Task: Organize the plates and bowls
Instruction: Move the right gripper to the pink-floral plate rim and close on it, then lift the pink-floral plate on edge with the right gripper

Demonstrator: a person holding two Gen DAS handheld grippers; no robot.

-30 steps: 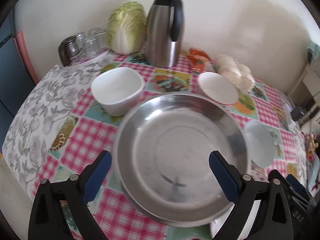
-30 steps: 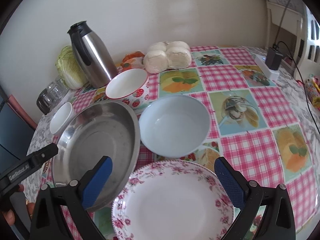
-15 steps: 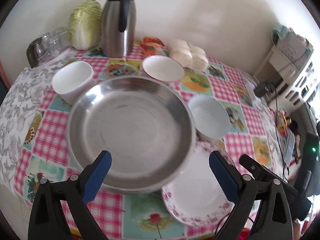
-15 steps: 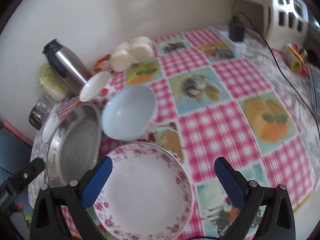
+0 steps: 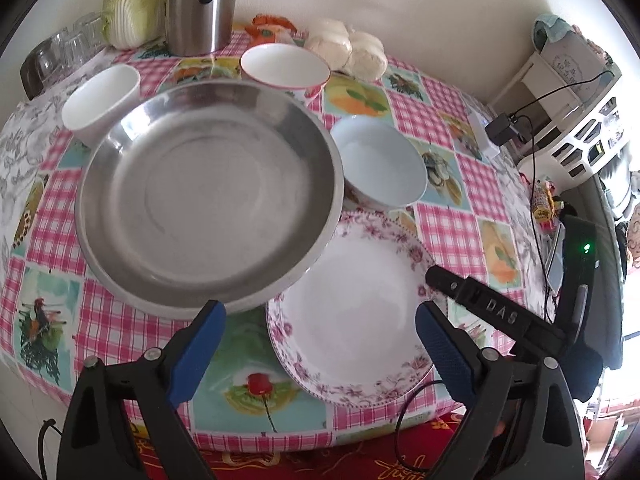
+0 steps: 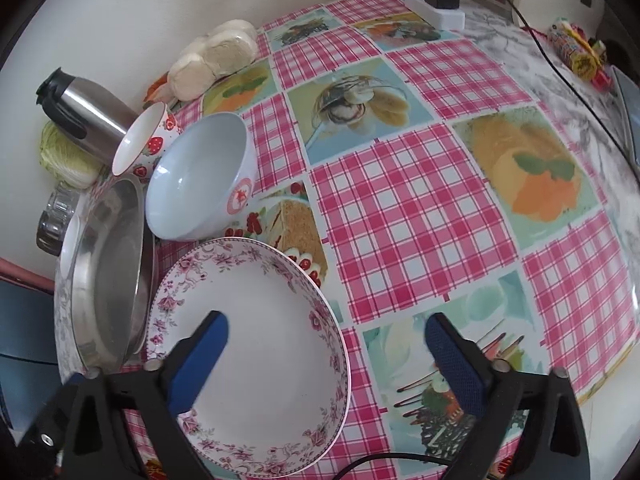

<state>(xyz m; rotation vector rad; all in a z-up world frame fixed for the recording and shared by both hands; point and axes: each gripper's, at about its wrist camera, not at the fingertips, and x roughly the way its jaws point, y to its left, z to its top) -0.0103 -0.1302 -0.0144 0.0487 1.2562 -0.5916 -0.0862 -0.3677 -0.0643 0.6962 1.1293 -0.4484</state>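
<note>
The landmark is the steel basin (image 5: 208, 196): a wide, round, shallow pan of dull brushed metal with a rolled rim, standing on a glossy checked tablecloth (image 6: 404, 208) of pink gingham squares and printed food panels. Touching the basin's near-right rim, and partly tucked beneath it, lies the floral plate (image 5: 352, 312), a smooth white glazed disc with a band of pink roses round its edge. Just beside the basin's right rim stands the pale blue bowl (image 5: 380, 160), round and deep, glossy inside. Beyond the basin's far rim sits the strawberry bowl (image 5: 285, 66), white inside with a red lip; at its far-left rim stands a squarish white bowl (image 5: 102, 100). Behind these, against the wall, are a brushed-steel flask (image 5: 202, 4), a ribbed pale cabbage (image 5: 130, 4), clear glasses (image 5: 60, 54) and soft white buns (image 5: 346, 48). The left gripper (image 5: 320, 340) hovers over the basin's near edge, jaws spread wide with nothing between the blue ribbed pads. The right gripper (image 6: 326, 352) hangs over the floral plate's right rim, its jaws closing, the rim between them but the pads not pressing on it.
</note>
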